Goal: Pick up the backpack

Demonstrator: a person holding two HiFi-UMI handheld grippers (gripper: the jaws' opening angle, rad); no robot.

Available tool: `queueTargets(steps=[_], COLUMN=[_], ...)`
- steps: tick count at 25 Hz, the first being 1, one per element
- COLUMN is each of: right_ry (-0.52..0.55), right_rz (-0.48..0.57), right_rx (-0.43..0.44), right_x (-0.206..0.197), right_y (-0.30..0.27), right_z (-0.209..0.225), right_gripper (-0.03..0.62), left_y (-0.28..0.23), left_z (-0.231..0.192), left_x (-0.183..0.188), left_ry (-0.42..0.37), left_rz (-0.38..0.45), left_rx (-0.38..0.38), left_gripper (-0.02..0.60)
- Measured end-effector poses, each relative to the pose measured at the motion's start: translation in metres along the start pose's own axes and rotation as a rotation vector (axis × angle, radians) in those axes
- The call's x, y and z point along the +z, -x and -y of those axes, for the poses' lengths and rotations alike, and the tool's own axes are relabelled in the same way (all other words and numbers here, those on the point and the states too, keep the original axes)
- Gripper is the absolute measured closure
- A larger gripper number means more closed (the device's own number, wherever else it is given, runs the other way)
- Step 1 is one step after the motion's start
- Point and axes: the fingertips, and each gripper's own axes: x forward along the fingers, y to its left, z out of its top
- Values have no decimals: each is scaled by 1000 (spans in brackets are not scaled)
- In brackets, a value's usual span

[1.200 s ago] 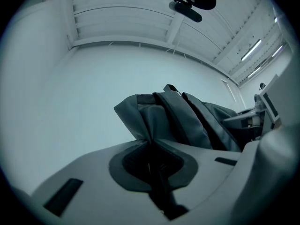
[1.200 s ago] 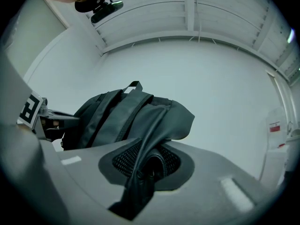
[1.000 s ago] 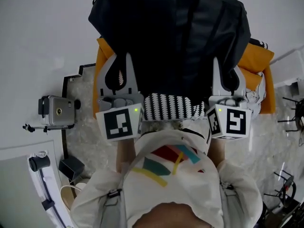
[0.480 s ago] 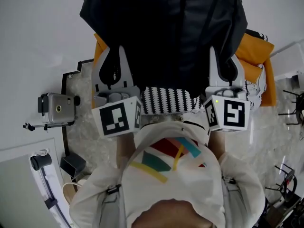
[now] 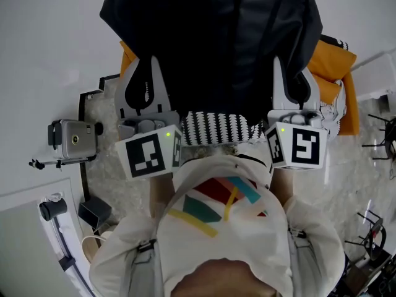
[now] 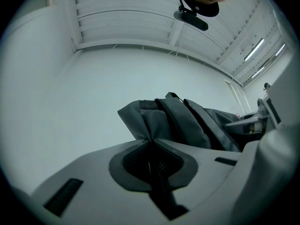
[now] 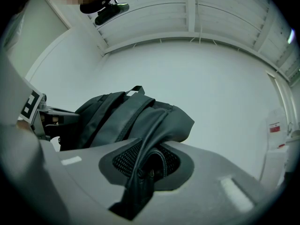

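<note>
The black backpack hangs in the air over an orange seat, held at its two lower sides. My left gripper is shut on a pinched fold of the backpack's fabric at its left side. My right gripper is shut on a thick seam of the backpack at its right side. In the left gripper view the backpack stretches away to the right. In the right gripper view the backpack stretches away to the left with its straps on top.
Below the bag is the orange seat, with a black-and-white striped cloth on it. A small camera on a stand sits at the left and black gear at the lower left. Black wire frames stand at the right. A white wall is behind.
In the head view the backpack's left corner has shifted a little up and to the left, and the left gripper with it. Both grips are unchanged.
</note>
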Motion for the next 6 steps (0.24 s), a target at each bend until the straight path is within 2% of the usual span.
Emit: queueTargets(steps=[6], right_ry=[5], right_rz=[-6], right_rx=[5], right_x=[0], right_y=[0], right_z=[2], right_gripper=[522], left_y=[0], left_z=[1], left_x=[3], left_ry=[2], left_rz=[5], left_rx=[5], left_gripper=[548])
